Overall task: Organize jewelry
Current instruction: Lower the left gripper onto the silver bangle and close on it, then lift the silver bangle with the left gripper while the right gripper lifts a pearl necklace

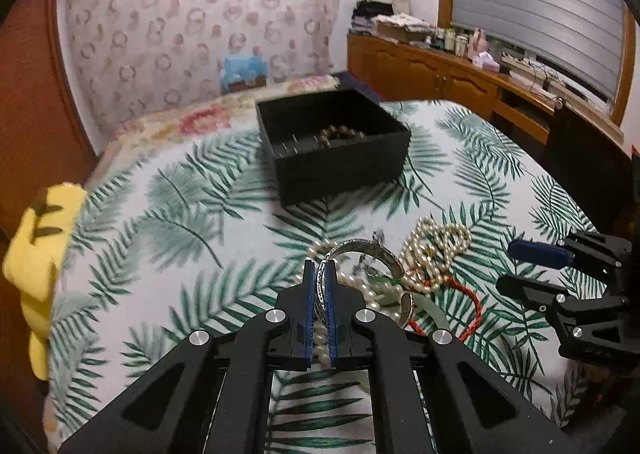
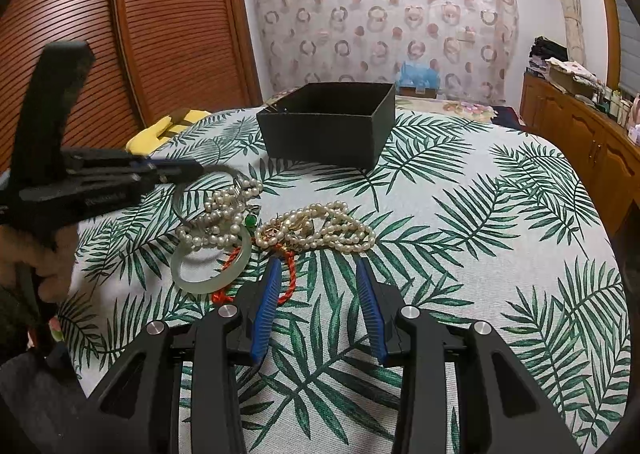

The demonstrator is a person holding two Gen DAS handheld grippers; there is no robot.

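My left gripper [image 1: 320, 268] is shut on a silver cuff bangle [image 1: 362, 248] and holds it just above a jewelry pile. The pile has pearl necklaces [image 1: 436, 246], a pale jade bangle [image 2: 212, 268] and a red cord bracelet [image 1: 470, 296]. An open black box [image 1: 332, 144] stands farther back on the leaf-print cloth, with a bead bracelet [image 1: 342, 133] inside. My right gripper [image 2: 318, 264] is open, its fingertips at the near edge of the pearls [image 2: 332, 228]. The left gripper also shows in the right wrist view [image 2: 176, 170], blurred.
A yellow plush toy [image 1: 36, 254] lies at the left edge of the bed. A wooden cabinet [image 1: 440, 74] with bottles runs along the right wall. A slatted wooden wardrobe [image 2: 132, 34] stands to the left. Leaf-print cloth [image 2: 500, 254] lies bare on the right.
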